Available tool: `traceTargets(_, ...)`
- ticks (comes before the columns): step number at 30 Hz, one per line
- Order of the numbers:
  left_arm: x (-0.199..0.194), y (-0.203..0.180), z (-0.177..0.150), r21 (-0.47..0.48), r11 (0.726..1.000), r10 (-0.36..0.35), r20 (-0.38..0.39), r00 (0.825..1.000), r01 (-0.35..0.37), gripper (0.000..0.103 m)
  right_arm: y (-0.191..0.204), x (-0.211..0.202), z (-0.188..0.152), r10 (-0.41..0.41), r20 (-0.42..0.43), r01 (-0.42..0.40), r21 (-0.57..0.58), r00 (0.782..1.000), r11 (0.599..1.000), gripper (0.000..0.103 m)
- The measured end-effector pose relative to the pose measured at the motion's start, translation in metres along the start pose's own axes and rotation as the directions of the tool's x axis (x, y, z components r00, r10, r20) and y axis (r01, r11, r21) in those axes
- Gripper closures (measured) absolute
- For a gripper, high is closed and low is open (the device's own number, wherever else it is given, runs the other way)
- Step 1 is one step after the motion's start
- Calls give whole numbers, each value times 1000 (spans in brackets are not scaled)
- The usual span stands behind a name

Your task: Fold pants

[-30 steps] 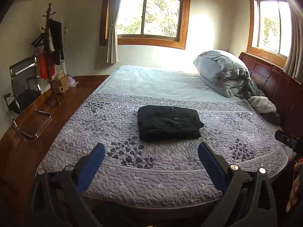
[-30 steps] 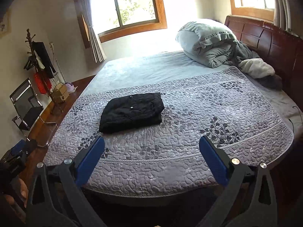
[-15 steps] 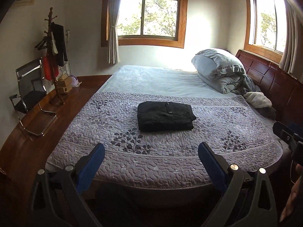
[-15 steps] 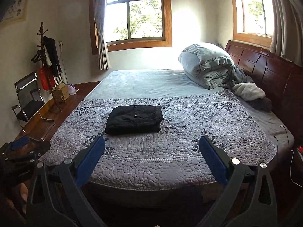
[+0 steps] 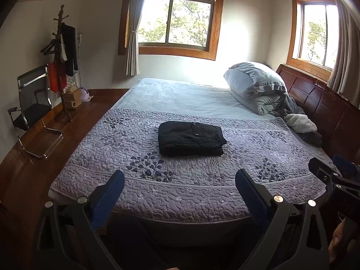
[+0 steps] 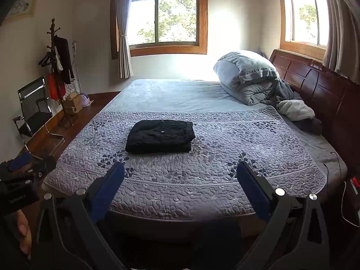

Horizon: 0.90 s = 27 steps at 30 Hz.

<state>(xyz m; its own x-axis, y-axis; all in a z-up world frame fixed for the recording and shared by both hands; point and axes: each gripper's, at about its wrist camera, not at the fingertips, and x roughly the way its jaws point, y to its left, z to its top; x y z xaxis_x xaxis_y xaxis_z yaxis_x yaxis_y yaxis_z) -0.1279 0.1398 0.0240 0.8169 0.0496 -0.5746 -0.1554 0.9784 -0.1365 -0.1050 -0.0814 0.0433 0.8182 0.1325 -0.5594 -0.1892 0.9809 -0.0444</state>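
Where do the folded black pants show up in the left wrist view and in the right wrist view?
Left wrist view: folded black pants lie just above centre on the purple quilt.
Right wrist view: the pants sit left of centre on the same quilt.
Shared landmark: the rolled grey duvet by the headboard, right of the pants in both.

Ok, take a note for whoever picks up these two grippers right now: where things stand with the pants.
Left gripper: open, empty, held back off the near edge of the bed.
Right gripper: open, empty, likewise clear of the bed.
Black pants: a compact folded bundle lying on the purple quilt, touched by neither gripper.
Done: the fold looks complete.
Left: nothing obvious; perhaps check that the bundle is tidy.
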Motion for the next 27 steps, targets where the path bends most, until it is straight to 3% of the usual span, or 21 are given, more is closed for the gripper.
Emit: traceTargets(27,24,3,5,-20,1000,-22,-25,999,21,4,6,32,4,18,-41,-18,0,999,1000,3)
